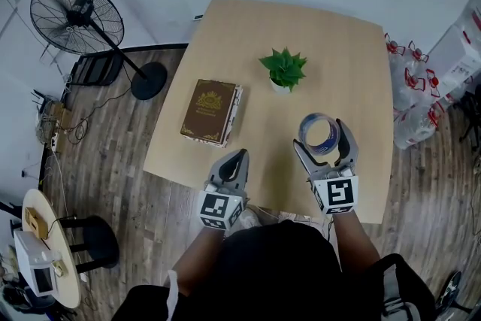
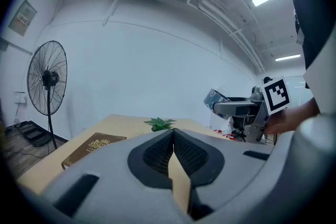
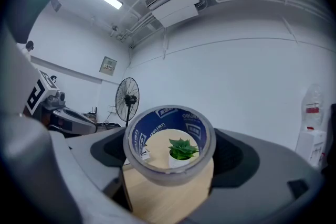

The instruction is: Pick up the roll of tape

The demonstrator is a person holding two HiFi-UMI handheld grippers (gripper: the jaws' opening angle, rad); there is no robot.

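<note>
Found the roll of tape point(image 1: 319, 133) between the jaws of the right gripper point(image 1: 322, 135), over the near right part of the wooden table point(image 1: 353, 64). Checked in the right gripper view: one jaw on each side of the roll's grey outer wall, clamped on it. Noted the roll standing on edge, with its open core facing back along the jaws. Saw the blue printed lining inside the core, and through the hole the small potted plant point(image 1: 283, 69) further up the table. Looked from the left gripper view: roll sits at the tips of the right gripper and appears raised clear of the tabletop. Could not confirm the gap beneath it from the other views.

Placed the left gripper point(image 1: 237, 158) at the near table edge, beside the right one and apart from the roll. Read its jaws as pressed together with nothing between them.

Logged a brown book point(image 1: 210, 111) with a gold emblem, lying flat on the left part of the table, well apart from the roll. Logged a standing fan point(image 1: 75, 15) on the floor, off the table's left side.
</note>
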